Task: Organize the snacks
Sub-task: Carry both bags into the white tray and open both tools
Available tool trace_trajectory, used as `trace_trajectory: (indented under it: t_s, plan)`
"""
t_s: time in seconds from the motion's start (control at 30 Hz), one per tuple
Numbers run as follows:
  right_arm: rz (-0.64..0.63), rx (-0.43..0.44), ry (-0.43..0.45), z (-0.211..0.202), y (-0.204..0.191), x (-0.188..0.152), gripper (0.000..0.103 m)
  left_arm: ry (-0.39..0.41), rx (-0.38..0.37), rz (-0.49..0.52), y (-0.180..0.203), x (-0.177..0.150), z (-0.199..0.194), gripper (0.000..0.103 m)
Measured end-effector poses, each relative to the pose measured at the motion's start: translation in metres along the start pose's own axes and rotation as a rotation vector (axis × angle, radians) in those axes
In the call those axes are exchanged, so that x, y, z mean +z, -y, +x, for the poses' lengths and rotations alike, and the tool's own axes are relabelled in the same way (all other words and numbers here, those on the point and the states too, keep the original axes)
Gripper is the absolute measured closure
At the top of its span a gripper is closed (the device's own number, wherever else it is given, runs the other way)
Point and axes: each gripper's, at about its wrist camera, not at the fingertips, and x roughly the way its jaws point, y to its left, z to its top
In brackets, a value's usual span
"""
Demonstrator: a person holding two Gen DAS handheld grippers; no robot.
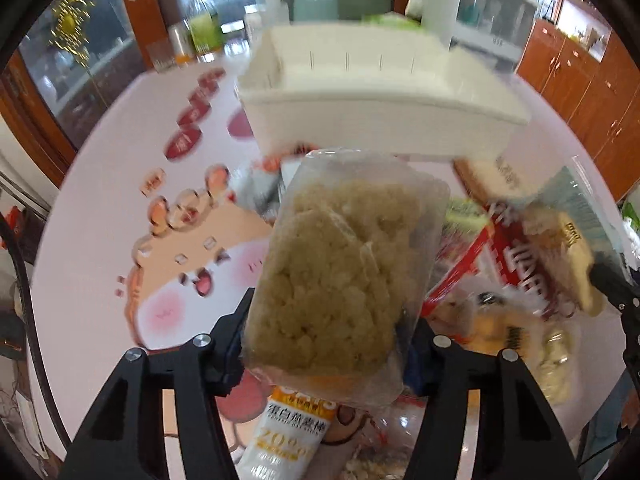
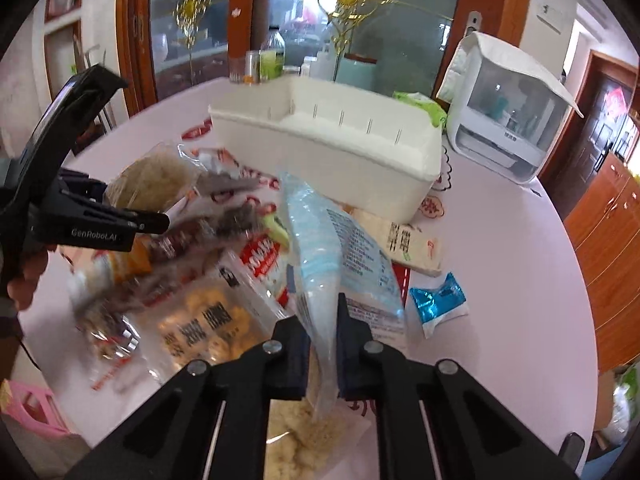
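Note:
My left gripper (image 1: 328, 340) is shut on a clear pack of pale puffed rice cake (image 1: 340, 272), held up above the table. The right wrist view shows the same gripper (image 2: 132, 216) at the left with that pack (image 2: 156, 180). My right gripper (image 2: 322, 344) is shut on a light blue and white snack packet (image 2: 340, 264), which stands up between its fingers. Under both lies a pile of snack bags: a red and white bag (image 1: 516, 264), an oat bar (image 1: 288, 432) and a clear bag of crackers (image 2: 208, 324). An empty white bin (image 1: 380, 112) (image 2: 360, 176) stands behind the pile.
The round table has a pink cartoon cloth (image 1: 180, 240). A small blue packet (image 2: 438, 304) and a beige bar (image 2: 404, 244) lie right of the pile. A white appliance (image 2: 508, 120) stands at the back right, bottles (image 2: 272, 60) at the back edge. Wooden cabinets (image 1: 580, 92) stand beyond.

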Motion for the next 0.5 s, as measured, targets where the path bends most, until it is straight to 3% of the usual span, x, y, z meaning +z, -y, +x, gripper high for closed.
trace_trajectory:
  t_s: [0.2,0.33,0.5]
  plan:
    - [0.044,0.033,0.081,-0.037,0.011,0.027,0.094,0.109,0.011,-0.001,0.004,0.022,-0.061,0.044]
    - [0.061,0.033,0.148,-0.063,0.018,0.057,0.094,0.149,0.008,0.001,0.006,0.045,-0.091,0.044]
    - [0.089,0.039,0.223,-0.084,0.032,0.105,0.094,0.198,0.059,0.027,0.011,0.083,-0.118,0.044]
